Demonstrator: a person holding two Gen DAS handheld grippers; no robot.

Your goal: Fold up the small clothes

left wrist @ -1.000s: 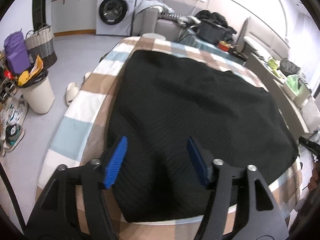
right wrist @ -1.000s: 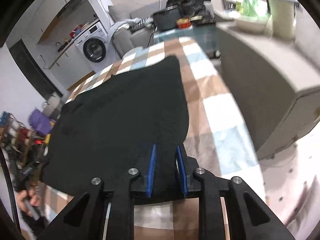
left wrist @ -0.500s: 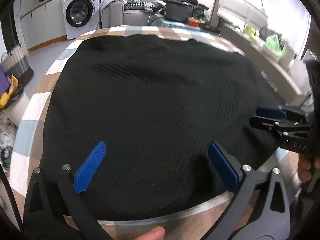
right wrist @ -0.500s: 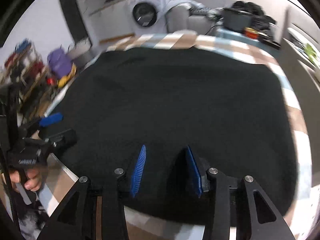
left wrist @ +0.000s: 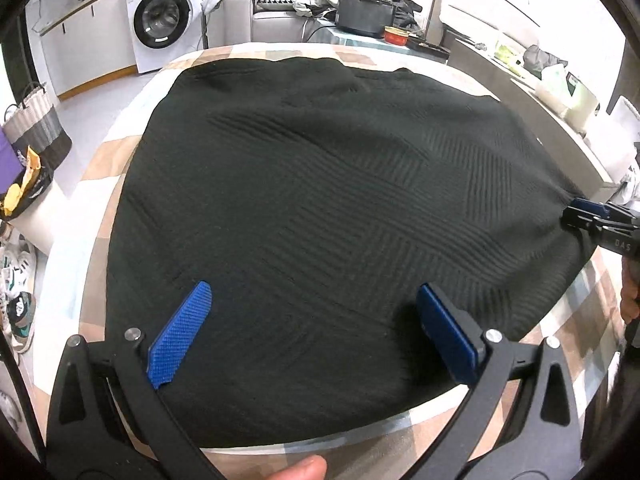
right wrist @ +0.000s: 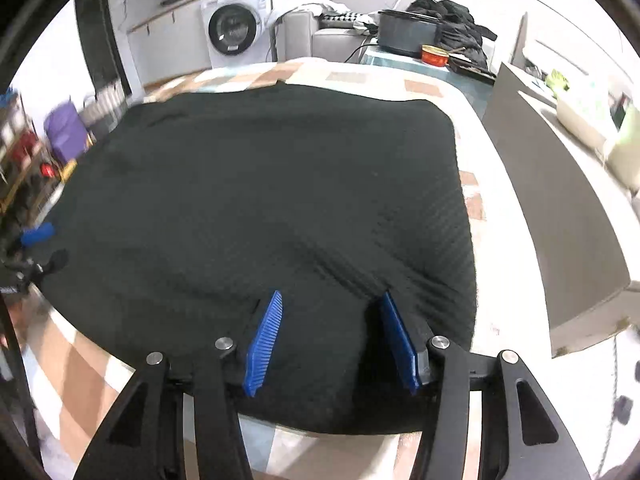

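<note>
A black ribbed knit garment (left wrist: 320, 200) lies spread flat over a table with a checked cloth (left wrist: 108, 160). My left gripper (left wrist: 314, 290) hovers over the garment's near edge, its blue pads wide apart and nothing pinched between them. In the right wrist view the same garment (right wrist: 260, 200) fills the table, and my right gripper (right wrist: 331, 296) stands over its near right part. Its jaws are opening, with cloth under them but not pressed by the pads. Each gripper shows in the other's view: the right gripper (left wrist: 580, 216) at the garment's right edge, the left gripper (right wrist: 36, 240) at its left edge.
Behind the table stand a washing machine (left wrist: 160, 24), a sofa (left wrist: 248, 20), and a black pot (left wrist: 364, 16) with a red tin (left wrist: 396, 34). A bin (left wrist: 24, 200), a basket (left wrist: 36, 128) and shoes (left wrist: 20, 312) are on the left floor. A grey cabinet (right wrist: 560, 220) flanks the right.
The left jaws spread from half open to wide. The right jaws went from nearly shut to half open, and that gripper moved from the garment's right side to its near edge.
</note>
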